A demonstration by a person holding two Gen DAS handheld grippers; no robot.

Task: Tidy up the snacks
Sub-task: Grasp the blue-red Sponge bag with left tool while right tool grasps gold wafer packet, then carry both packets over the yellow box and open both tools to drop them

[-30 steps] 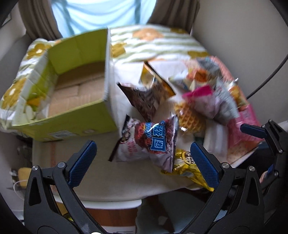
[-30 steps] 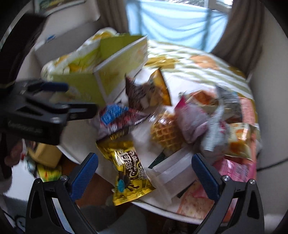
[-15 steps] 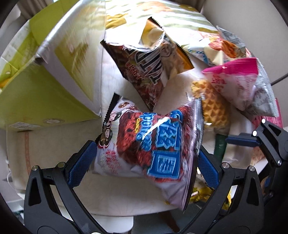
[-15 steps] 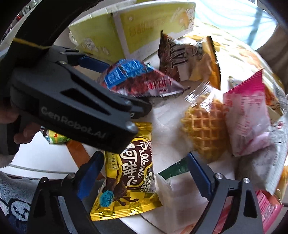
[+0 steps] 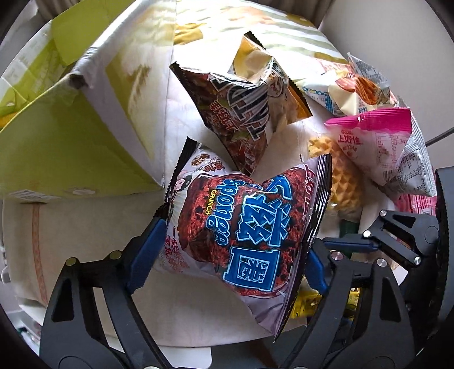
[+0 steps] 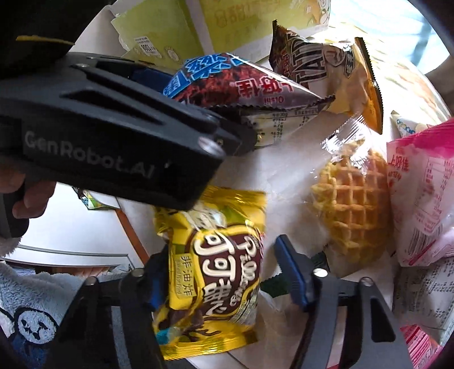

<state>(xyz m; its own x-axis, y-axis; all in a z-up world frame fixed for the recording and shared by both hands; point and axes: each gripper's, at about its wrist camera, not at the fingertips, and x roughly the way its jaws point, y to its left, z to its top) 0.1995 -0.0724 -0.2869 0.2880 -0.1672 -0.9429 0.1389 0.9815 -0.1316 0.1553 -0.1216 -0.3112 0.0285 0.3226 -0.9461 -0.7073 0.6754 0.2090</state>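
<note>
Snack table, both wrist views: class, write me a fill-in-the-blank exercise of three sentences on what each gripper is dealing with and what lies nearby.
1. The left gripper has its fingers on either side of the bag printed "Sponge ____".
2. The bag between the fingers of the right gripper is mostly ____ in colour.
3. The waffle lies in a ____ wrapper.

Missing words: Crunch; yellow; clear

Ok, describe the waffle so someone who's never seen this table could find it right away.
Start at the green cardboard box and cross the table's snack pile. The waffle lies flat beside the pink bag. It alone is in clear wrap, its golden grid showing.
</note>
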